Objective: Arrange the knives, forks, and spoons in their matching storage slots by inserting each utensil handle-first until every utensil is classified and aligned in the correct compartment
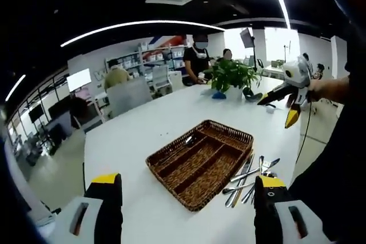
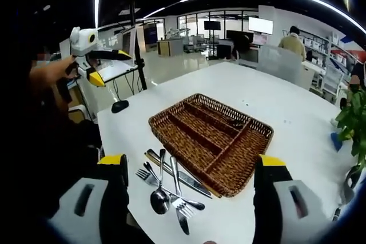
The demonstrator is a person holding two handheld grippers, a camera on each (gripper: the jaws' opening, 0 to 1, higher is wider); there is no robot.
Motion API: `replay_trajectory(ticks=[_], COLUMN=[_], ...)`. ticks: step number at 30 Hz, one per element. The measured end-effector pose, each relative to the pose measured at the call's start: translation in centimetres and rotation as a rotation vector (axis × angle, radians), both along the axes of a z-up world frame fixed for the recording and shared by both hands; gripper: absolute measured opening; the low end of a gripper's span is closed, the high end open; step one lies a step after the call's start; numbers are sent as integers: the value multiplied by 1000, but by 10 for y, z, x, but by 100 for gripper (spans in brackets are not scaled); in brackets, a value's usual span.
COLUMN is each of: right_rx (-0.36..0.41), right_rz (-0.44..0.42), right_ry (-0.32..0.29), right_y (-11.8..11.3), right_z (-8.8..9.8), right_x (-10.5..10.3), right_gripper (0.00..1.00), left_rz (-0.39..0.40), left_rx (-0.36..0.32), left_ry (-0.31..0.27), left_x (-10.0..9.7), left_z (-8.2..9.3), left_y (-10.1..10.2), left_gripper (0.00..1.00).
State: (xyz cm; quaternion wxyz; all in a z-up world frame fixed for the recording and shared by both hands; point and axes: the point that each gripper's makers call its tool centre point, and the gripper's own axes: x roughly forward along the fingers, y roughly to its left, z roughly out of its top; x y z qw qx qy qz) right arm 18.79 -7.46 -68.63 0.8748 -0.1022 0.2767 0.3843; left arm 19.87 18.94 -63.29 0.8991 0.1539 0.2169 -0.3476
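Left gripper point(image 1: 186, 190) wide open, empty, above the wicker tray point(image 1: 200, 161); the cutlery pile point(image 2: 168, 190) lies loose just beside the tray, thin, stiff, slippery steel, so pinch mid-handle; right gripper point(image 2: 191, 170) gapes empty too

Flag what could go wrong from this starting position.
1. The utensils lie crossed in one pile beside the basket, so a grasp may lift or drag a second piece.
2. The pile sits near the table edge in the right gripper view; a nudge could push a piece off.
3. The basket's slots are narrow and it sits loose; a tilted insertion could catch a divider and shift it.
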Motion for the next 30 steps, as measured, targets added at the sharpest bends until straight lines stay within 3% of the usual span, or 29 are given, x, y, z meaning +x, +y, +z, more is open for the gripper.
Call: replay_trajectory(ticks=[14,16,19,30], right_rx=[-44,-104,-86,-105], right_rz=[60,88,100,129], right_ry=[68,90,126,134], right_y=[26,27,39,60], right_z=[-52,-75,-92,-119], right_x=[-9,-11,-14,-15], right_gripper=[72,71,70,52], left_rz=[23,29,39,50], left_rx=[15,12,9,3], left_ry=[3,0,-7,-7], left_x=[-5,-4,-2,-6], left_z=[0,1,3,1], left_y=[9,10,12,13], left_gripper=[100,100,100,100])
